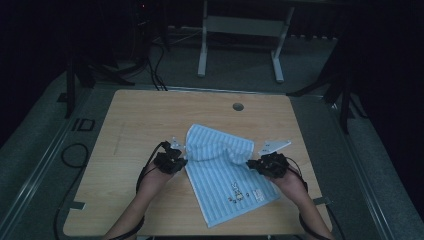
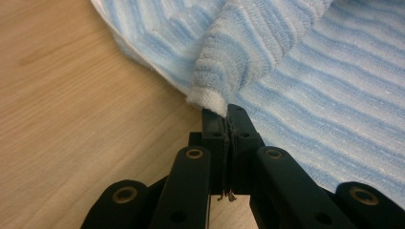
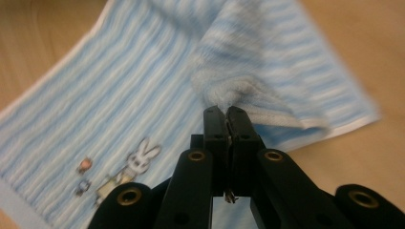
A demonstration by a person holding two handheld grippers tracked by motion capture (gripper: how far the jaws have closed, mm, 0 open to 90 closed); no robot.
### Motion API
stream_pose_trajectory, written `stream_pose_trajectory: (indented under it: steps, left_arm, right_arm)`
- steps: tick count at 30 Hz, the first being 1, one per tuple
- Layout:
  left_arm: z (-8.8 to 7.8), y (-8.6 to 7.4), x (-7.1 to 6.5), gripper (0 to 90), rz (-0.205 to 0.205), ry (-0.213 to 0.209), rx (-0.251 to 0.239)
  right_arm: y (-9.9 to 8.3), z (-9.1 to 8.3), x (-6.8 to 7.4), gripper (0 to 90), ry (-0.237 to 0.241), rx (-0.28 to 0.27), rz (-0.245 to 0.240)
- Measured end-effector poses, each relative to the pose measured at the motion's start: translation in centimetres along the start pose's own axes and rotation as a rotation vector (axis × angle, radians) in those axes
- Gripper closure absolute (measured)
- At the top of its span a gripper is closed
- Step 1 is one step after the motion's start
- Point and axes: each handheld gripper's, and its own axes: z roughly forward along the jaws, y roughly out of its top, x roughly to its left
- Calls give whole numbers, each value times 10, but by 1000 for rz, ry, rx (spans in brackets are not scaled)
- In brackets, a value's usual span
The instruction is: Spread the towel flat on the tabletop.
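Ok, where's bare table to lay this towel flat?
Widest bare wood lies beyond the towel, up to the round hole. A strip is free left of the left gripper. The middle is crowded: both grippers, right one too, pinch the towel.

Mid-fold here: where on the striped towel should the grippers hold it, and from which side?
Grip the striped towel at its side hems, as now: the left gripper pinches the left edge's white-hemmed corner from the left, the right gripper the bunched right edge from the right. Thin, raised edges fit between shut jaws; the flat middle probably offers no purchase.
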Motion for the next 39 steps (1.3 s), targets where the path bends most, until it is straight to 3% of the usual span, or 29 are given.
stream_pose_trajectory:
  steps: [4,5,7,9,11,12,14,16,17,18,21,26,30,32,36,39]
  left_arm:
    - [0,7,3,879,2,27,-11]
    - [0,13,8,879,-8,39,-21]
    - [1,19,13,878,-15,51,-23]
    - [3,24,17,878,-23,49,-14]
    - [7,28,21,875,-36,50,0]
    - [9,29,22,869,-38,49,6]
    - [12,30,24,775,-54,89,3]
    - [11,28,25,654,-81,78,-11]
    - [11,28,25,604,-81,78,-11]
    - [7,24,23,601,-71,80,-22]
    - [0,19,14,551,-29,46,-25]
    - [-6,10,-12,526,47,-10,-12]
    - [-4,2,-30,526,63,-47,-8]
    - [0,-2,-37,526,74,-93,11]
    - [11,-7,-47,525,114,-123,67]
    - [19,-9,-50,491,126,-118,97]
  right_arm:
    - [9,-6,-13,883,-22,-24,36]
    - [14,-8,-25,883,-36,-35,75]
    - [18,-8,-34,884,-48,-40,109]
    - [21,-7,-44,884,-53,-37,147]
    - [23,-5,-52,884,-93,-14,167]
    - [22,-2,-56,883,-87,-6,185]
    - [21,4,-62,877,-142,23,214]
    - [16,10,-69,786,-141,41,272]
    - [16,10,-69,786,-141,41,272]
    - [11,13,-69,684,-192,58,278]
    - [3,10,-64,618,-199,53,256]
    - [-9,6,-44,582,-127,40,176]
    - [-20,10,-31,575,-89,51,167]
    - [-26,13,-25,573,-69,58,160]
    - [-37,21,-15,561,-49,89,138]
    - [-44,24,-11,559,-47,105,133]
